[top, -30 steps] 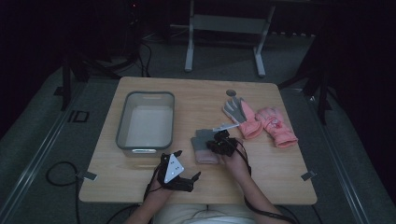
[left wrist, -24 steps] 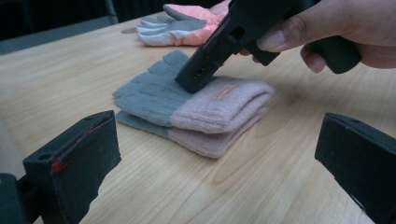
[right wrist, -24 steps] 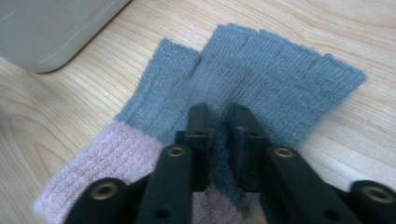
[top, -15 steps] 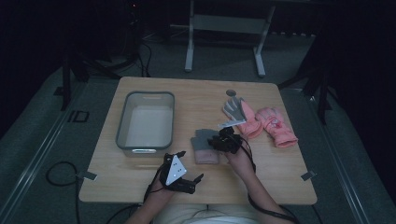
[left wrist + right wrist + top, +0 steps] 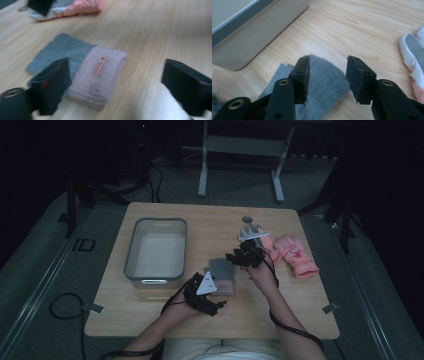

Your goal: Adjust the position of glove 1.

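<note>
A: Status?

B: Grey glove (image 5: pixel 220 275) w/ pink cuff lies flat on the table (image 5: pixel 150 320), not in the bin (image 5: pixel 132 251) yet. Right gripper (image 5: pixel 328 72) just opening, nothing gripped, glove's finger end right under its tips.

A: Left?

B: Left gripper (image 5: pixel 120 85) closing in some but loose, cuff between its jaws. Pink gloves (image 5: pixel 292 251) lie beyond, untouched.

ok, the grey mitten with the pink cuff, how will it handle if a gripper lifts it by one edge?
Probably floppy: the grey mitten is soft knit lying flat on the table, so lifted by one edge it should drape. Likely light and grippy rather than slippery, given the fuzzy ribbed cuff. It shouldn't roll; a push may bunch it.
</note>
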`<state>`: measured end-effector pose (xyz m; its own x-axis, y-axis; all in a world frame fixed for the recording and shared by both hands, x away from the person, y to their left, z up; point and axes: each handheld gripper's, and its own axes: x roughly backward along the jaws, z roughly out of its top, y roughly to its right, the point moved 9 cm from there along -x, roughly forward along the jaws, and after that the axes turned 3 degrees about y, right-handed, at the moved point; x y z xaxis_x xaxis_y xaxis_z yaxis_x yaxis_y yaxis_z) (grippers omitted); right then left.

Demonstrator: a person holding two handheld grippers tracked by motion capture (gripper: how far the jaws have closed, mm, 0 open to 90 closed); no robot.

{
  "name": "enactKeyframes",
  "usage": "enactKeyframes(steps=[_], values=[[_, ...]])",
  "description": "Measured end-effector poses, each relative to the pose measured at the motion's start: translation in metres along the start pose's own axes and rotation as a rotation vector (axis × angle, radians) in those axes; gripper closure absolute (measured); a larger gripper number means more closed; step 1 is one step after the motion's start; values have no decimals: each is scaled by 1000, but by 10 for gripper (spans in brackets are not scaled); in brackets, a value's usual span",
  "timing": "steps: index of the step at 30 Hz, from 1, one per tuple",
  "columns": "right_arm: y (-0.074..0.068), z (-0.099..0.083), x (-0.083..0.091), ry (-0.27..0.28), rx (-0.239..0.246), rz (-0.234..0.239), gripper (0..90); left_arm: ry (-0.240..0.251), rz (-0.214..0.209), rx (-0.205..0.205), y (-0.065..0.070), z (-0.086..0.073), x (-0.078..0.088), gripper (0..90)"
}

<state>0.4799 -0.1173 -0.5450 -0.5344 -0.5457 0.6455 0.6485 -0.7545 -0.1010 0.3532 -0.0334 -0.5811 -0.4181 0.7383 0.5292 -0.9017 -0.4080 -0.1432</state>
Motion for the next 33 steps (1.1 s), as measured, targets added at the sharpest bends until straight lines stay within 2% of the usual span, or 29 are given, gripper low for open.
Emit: enactKeyframes(steps=[2,3,4,8,9,11,13,14,16,18,20,23,25,26,27,28,29,30,33], values=[[0,1,-7,-7,8,10,502,-31,5,-66,-1,-1,-6,284],[0,0,-10,-16,11,11,490,-34,1,-83,-2,0,-8,321],[0,-2,-14,-22,14,13,475,-35,16,-104,-4,1,-10,352],[5,-12,-30,-61,-8,15,441,-74,51,-170,-11,-1,-17,347],[7,-15,-34,-70,-17,18,422,-85,42,-164,-12,-2,-19,334],[10,-19,-40,-80,-25,12,382,-117,62,-183,-15,-6,-23,293],[12,-23,-45,-93,-27,6,368,-143,61,-181,-16,-11,-27,279],[13,-26,-48,-104,-31,14,361,-157,60,-192,-17,-13,-29,299],[16,-32,-52,-132,-32,-2,342,-165,63,-208,-17,-17,-32,327],[16,-37,-57,-158,-44,16,298,-174,72,-227,-17,-20,-34,357],[17,-38,-57,-165,-39,17,291,-185,82,-235,-19,-21,-35,416],[18,-41,-58,-186,-41,19,279,-187,82,-241,-19,-21,-35,444],[16,-41,-58,-181,-32,33,338,-179,78,-225,-20,-20,-34,483],[15,-41,-57,-177,-30,45,420,-176,79,-212,-21,-19,-33,513],[11,-41,-57,-173,-38,80,551,-174,76,-192,-23,-18,-32,562],[8,-41,-56,-181,-67,110,622,-177,72,-177,-24,-17,-31,600],[6,-42,-56,-186,-83,116,661,-179,67,-162,-25,-16,-31,626],[5,-41,-56,-185,-79,115,690,-183,61,-145,-25,-15,-31,648],[3,-39,-53,-181,-75,108,721,-212,44,-112,-26,-11,-30,690]])
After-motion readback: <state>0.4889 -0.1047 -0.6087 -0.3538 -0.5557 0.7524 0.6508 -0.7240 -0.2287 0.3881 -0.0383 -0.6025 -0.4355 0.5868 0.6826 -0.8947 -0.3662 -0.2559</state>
